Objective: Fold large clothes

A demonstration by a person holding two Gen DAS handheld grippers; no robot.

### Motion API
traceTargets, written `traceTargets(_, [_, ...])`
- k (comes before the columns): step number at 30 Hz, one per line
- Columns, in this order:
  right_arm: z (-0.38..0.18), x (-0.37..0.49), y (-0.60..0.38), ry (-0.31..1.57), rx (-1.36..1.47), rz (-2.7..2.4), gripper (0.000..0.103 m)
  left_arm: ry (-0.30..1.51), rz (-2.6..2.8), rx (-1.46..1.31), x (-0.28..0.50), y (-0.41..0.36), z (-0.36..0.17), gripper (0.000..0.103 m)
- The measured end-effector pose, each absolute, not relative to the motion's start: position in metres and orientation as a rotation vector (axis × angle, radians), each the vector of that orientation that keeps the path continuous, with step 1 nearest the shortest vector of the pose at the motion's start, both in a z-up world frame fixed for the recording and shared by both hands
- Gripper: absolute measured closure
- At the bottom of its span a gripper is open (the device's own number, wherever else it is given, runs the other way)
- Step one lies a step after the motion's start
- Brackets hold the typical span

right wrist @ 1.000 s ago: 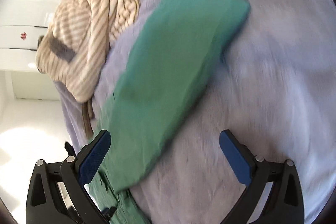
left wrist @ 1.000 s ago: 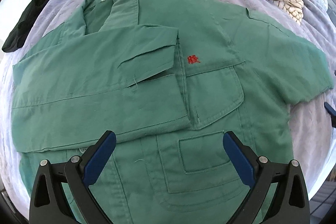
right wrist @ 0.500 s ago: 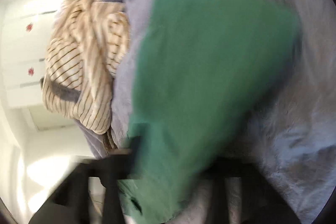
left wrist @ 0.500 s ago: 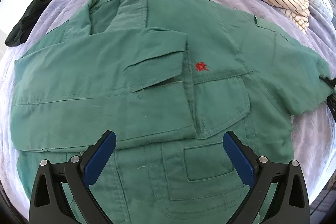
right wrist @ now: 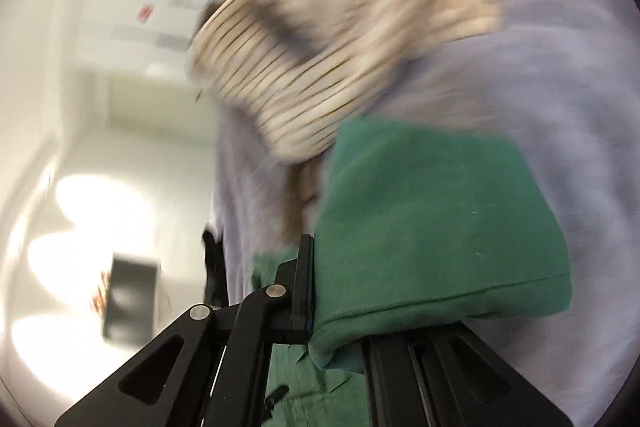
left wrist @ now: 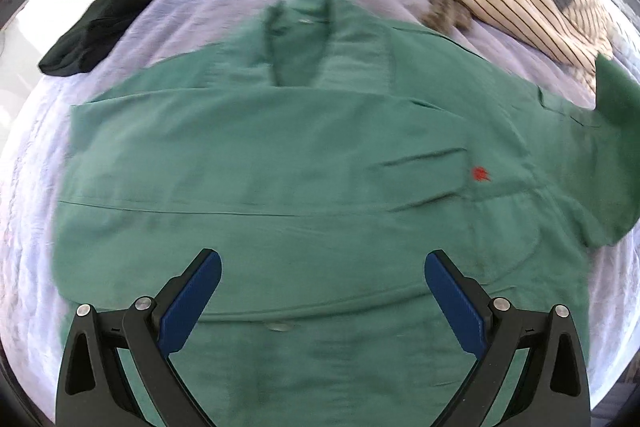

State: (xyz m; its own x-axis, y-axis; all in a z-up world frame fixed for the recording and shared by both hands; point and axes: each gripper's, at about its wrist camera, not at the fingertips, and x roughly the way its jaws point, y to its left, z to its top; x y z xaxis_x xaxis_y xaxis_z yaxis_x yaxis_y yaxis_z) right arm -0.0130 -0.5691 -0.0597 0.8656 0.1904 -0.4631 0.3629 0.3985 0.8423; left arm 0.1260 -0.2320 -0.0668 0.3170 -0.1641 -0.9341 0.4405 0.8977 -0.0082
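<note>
Clamping green sleeve (right wrist: 432, 227), right hand-held gripper (right wrist: 340, 311), left hand-held gripper (left wrist: 322, 301) apart above shirt (left wrist: 280, 187).

Bright daylight, blown-out white floor glare, heavy motion blur in right view, fisheye bending, dark vignetted corners

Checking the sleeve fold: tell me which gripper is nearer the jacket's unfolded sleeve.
Right. The right gripper is shut on the sleeve; the left gripper hovers open over the jacket's middle, away from it.
</note>
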Motion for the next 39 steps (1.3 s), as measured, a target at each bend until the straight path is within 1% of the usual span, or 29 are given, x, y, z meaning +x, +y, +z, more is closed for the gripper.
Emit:
traceTargets(3, [-0.033, 0.037, -0.503, 0.610, 1.000, -0.019, 0.099, 1.176, -0.375, 0.243, 0.136, -0.205, -0.066, 0.001])
traceTargets(5, [-0.028, 0.065, -0.456, 0.657, 0.918, 0.042, 0.099, 1.175, -0.352, 0.219, 0.142, -0.183, -0.066, 0.001])
traceTargets(7, [-0.034, 0.092, -0.405, 0.722, 0.837, 0.092, 0.099, 1.182, -0.326, 0.201, 0.149, -0.161, -0.069, 0.001])
traceTargets(9, [-0.055, 0.125, -0.350, 0.819, 0.761, 0.120, 0.099, 1.186, -0.301, 0.188, 0.156, -0.142, -0.073, 0.001])
traceTargets(12, [-0.099, 0.149, -0.297, 0.949, 0.720, 0.111, 0.099, 1.188, -0.275, 0.182, 0.164, -0.121, -0.081, 0.001])
traceTargets(14, [-0.133, 0.161, -0.279, 1.039, 0.698, 0.063, 0.095, 1.197, -0.274, 0.180, 0.167, -0.113, -0.086, 0.001])
traceTargets(15, [-0.147, 0.164, -0.276, 1.072, 0.706, 0.034, 0.095, 1.200, -0.277, 0.179, 0.167, -0.109, -0.089, 0.001])
traceTargets(16, [-0.157, 0.164, -0.277, 1.093, 0.728, 0.012, 0.095, 1.200, -0.280, 0.178, 0.166, -0.106, -0.090, 0.001])
traceTargets(18, [-0.165, 0.158, -0.285, 1.072, 0.827, 0.005, 0.090, 1.196, -0.289, 0.174, 0.166, -0.098, -0.091, 0.001])
traceTargets(19, [-0.166, 0.155, -0.289, 1.071, 0.857, 0.004, 0.077, 1.196, -0.289, 0.171, 0.165, -0.096, -0.091, 0.001])
traceTargets(20, [-0.163, 0.148, -0.291, 1.075, 0.876, 0.002, 0.052, 1.199, -0.289, 0.167, 0.165, -0.093, -0.091, 0.001])
traceTargets(21, [-0.158, 0.140, -0.292, 1.059, 0.891, 0.000, 0.041, 1.202, -0.291, 0.157, 0.165, -0.089, -0.091, 0.001])
traceTargets(22, [-0.153, 0.131, -0.295, 1.033, 0.904, -0.010, 0.032, 1.204, -0.290, 0.149, 0.165, -0.086, -0.090, 0.001])
traceTargets(24, [-0.138, 0.116, -0.306, 0.986, 0.896, -0.126, 0.032, 1.203, -0.286, 0.135, 0.164, -0.076, -0.087, 0.001])
traceTargets(25, [-0.133, 0.111, -0.312, 0.961, 0.905, -0.176, 0.038, 1.201, -0.282, 0.131, 0.165, -0.071, -0.086, 0.001])
traceTargets(26, [-0.128, 0.108, -0.317, 0.939, 0.920, -0.218, 0.069, 1.197, -0.277, 0.129, 0.164, -0.066, -0.084, 0.001])
traceTargets(27, [-0.125, 0.109, -0.324, 0.931, 0.934, -0.252, 0.085, 1.194, -0.270, 0.126, 0.163, -0.061, -0.083, 0.001])
traceTargets(28, [-0.121, 0.113, -0.324, 0.930, 0.931, -0.256, 0.096, 1.193, -0.263, 0.123, 0.164, -0.056, -0.082, 0.001])
traceTargets(31, [-0.102, 0.141, -0.303, 0.924, 0.797, -0.192, 0.096, 1.191, -0.239, 0.115, 0.162, -0.041, -0.081, 0.001])
traceTargets(34, [-0.088, 0.171, -0.249, 0.951, 0.606, -0.072, 0.095, 1.212, -0.221, 0.120, 0.161, -0.030, -0.087, 0.001])
traceTargets(35, [-0.090, 0.181, -0.231, 0.983, 0.555, -0.032, 0.091, 1.221, -0.212, 0.121, 0.161, -0.028, -0.089, 0.001])
traceTargets(36, [-0.096, 0.190, -0.212, 1.028, 0.500, -0.003, 0.089, 1.227, -0.207, 0.118, 0.160, -0.026, -0.091, 0.001])
traceTargets(37, [-0.105, 0.195, -0.195, 1.078, 0.441, 0.009, 0.084, 1.231, -0.206, 0.114, 0.159, -0.026, -0.092, 0.001])
traceTargets(38, [-0.111, 0.194, -0.186, 1.109, 0.408, 0.018, 0.075, 1.231, -0.205, 0.112, 0.158, -0.026, -0.091, 0.001])
traceTargets(39, [-0.120, 0.194, -0.177, 1.152, 0.394, 0.045, 0.070, 1.226, -0.208, 0.111, 0.158, -0.026, -0.090, 0.001])
